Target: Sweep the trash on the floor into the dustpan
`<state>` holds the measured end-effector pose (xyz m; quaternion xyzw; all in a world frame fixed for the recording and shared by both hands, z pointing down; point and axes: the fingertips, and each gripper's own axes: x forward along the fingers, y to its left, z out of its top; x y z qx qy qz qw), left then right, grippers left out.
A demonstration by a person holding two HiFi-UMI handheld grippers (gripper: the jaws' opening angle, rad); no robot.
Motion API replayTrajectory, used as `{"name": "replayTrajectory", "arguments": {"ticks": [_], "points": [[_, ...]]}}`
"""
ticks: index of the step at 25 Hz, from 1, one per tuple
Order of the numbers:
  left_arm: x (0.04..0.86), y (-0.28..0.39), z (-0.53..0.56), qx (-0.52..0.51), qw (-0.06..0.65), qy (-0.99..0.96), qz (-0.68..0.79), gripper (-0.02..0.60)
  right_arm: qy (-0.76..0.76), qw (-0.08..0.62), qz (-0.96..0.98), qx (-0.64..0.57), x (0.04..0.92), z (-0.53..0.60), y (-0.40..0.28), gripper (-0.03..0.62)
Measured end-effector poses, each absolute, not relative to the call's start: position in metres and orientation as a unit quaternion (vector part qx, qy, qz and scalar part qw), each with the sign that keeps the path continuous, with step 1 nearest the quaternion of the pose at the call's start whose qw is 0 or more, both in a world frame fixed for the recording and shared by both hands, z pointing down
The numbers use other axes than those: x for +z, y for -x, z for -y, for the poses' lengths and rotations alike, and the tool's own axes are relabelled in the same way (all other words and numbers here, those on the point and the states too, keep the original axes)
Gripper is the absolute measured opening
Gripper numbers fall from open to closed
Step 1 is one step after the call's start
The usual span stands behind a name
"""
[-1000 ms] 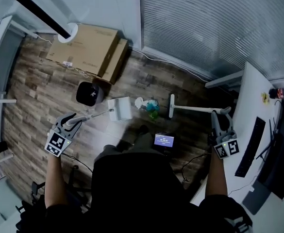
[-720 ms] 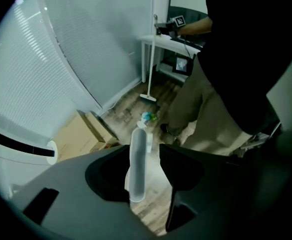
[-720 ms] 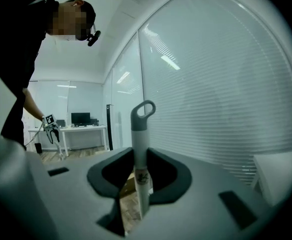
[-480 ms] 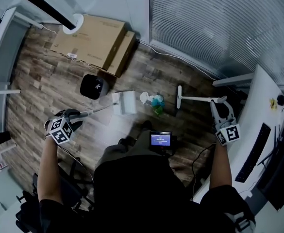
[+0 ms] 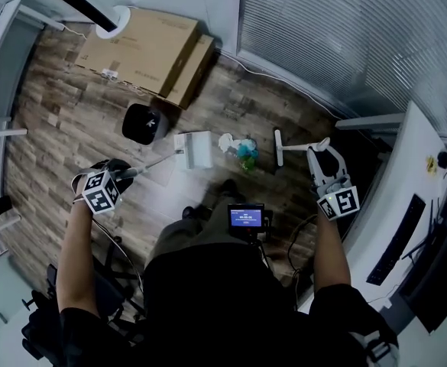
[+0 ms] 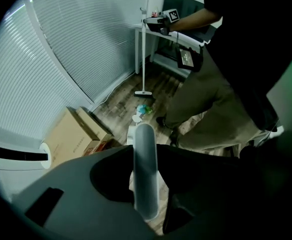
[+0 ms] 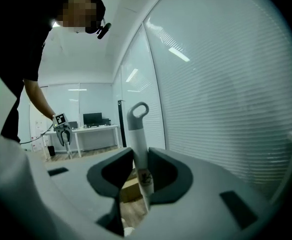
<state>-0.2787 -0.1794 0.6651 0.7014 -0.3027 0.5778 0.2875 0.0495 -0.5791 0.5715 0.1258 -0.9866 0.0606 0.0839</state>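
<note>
A white dustpan rests on the wood floor, and its long handle runs back between the jaws of my left gripper. That gripper points straight down; its jaws are closing and grip the handle. Just right of the pan lies the trash: crumpled white paper and a teal-green scrap. The white broom head stands on the floor just right of the trash. My right gripper is shut on the broom handle, whose loop end pokes out past the jaws.
Cardboard boxes lie by the blinds at the back, with a black bin in front of them. A white desk with a keyboard stands at the right. A cable runs along the wall. My feet stand just behind the trash.
My right gripper has carried the broom left, so its head now stands closer to the trash. My left gripper has tipped down and sunk while the dustpan has stayed on the floor.
</note>
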Motion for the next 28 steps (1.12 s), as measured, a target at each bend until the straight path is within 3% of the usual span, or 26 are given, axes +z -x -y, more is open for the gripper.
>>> {"name": "replayTrajectory", "arguments": {"ticks": [15,28], "points": [[0.666,0.282,0.178,0.517,0.299,-0.721,0.351,0.124,-0.274,0.023,0.951,0.141,0.578,0.531,-0.024,0.114],[0.666,0.283,0.171,0.418,0.339,-0.755,0.374,0.12,-0.326,0.003,0.931,0.165,0.594,0.44,0.048,0.129]]}}
